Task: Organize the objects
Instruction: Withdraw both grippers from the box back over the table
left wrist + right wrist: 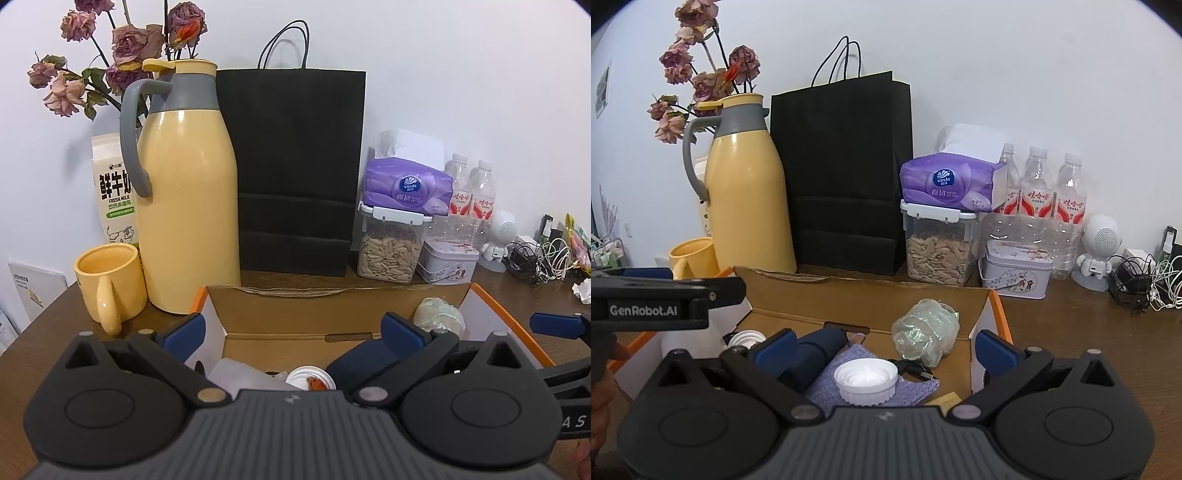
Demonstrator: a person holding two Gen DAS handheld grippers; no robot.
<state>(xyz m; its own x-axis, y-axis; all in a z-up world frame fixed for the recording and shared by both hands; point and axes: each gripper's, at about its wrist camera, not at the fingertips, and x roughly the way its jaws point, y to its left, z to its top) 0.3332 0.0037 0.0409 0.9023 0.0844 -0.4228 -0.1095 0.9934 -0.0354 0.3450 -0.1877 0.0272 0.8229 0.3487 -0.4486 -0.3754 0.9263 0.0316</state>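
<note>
Both grippers are wide open right now, nothing pinched in either one. The left gripper [291,328] has its blue pads spread far apart and tips a bit downward. The right gripper [884,343] stands the same way, jaws fully spread, angled slightly down. They sit side by side, close together: each one's fingertip pokes into the other's view. A bit of a hand [602,391] shows at the left edge behind the left gripper.

Both wrist views are evenly and softly lit, fairly bright, with a cool cast on the white wall [443,74]. The yellow thermos [188,206] carries pale vertical glare streaks, and the black paper bag [842,170] swallows detail. Fisheye bending curves the edges, the corners go dark, and the near gripper bodies at the bottom look slightly soft.
</note>
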